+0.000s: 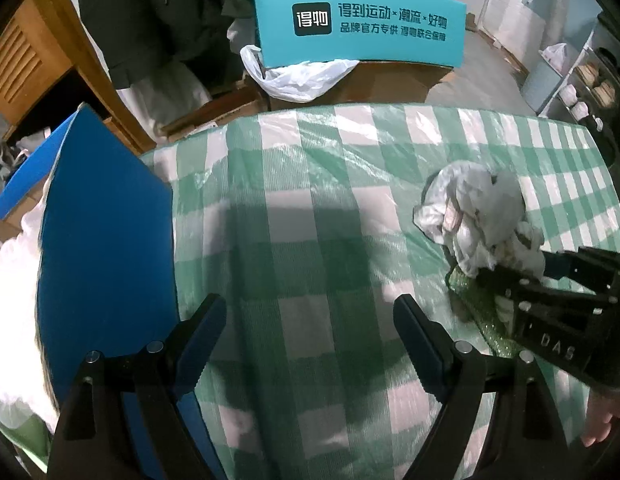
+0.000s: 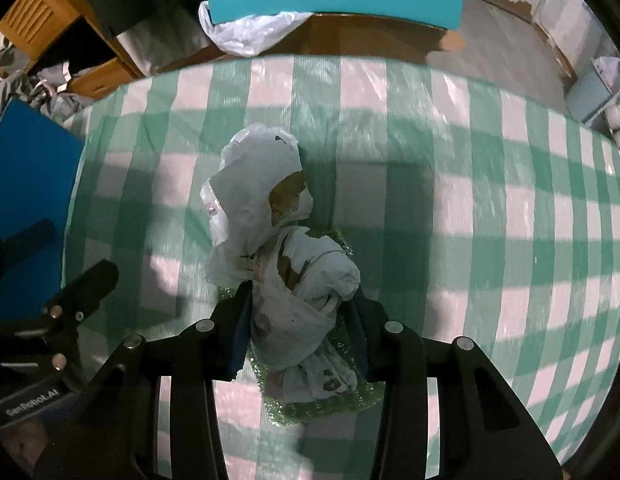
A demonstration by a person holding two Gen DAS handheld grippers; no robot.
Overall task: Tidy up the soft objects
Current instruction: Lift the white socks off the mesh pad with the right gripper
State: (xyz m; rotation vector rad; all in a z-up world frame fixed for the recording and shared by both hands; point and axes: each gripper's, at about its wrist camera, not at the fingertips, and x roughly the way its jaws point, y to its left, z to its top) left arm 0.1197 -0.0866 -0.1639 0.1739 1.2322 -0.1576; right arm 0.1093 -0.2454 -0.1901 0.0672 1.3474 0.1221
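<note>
A: Right gripper [image 2: 299, 320] first. What's between the jaws?

B: A knotted white plastic bag [image 2: 285, 280], crumpled, brownish patches showing through. Both fingers sit against its sides at the tied lower part, jaws narrow, clamped on it.

A: No earlier frame, so just the state. Where is the bag relative to the checked tablecloth [image 2: 490, 220]?

B: On it, about mid-cloth in the right wrist view. The bag's upper lobe leans toward the cloth's far edge. Under the bag's near end lies a glittery green pad [image 2: 330, 400], flat on the cloth.

A: Is the bag lifted off the cloth?

B: Can't tell, the fingers hide the contact line and the frame is soft there.

A: Left gripper [image 1: 310, 324]?

B: Jaws wide apart, nothing between them, only green-and-white cloth showing in the gap. It hovers pointed steeply down at the cloth, left of the bag, apart from it.

A: Anything else on or near the cloth?

B: Blue board [image 1: 105, 248] at the cloth's left edge, just beside the left finger. Beyond the cloth's far edge, a teal sign with printed characters [image 1: 362, 24] on a cardboard box [image 1: 370, 84], a loose white bag [image 1: 297, 78] draped in front of it. A person's fingertips [image 1: 602, 428] show at the cloth's near right corner in the left wrist view.
</note>
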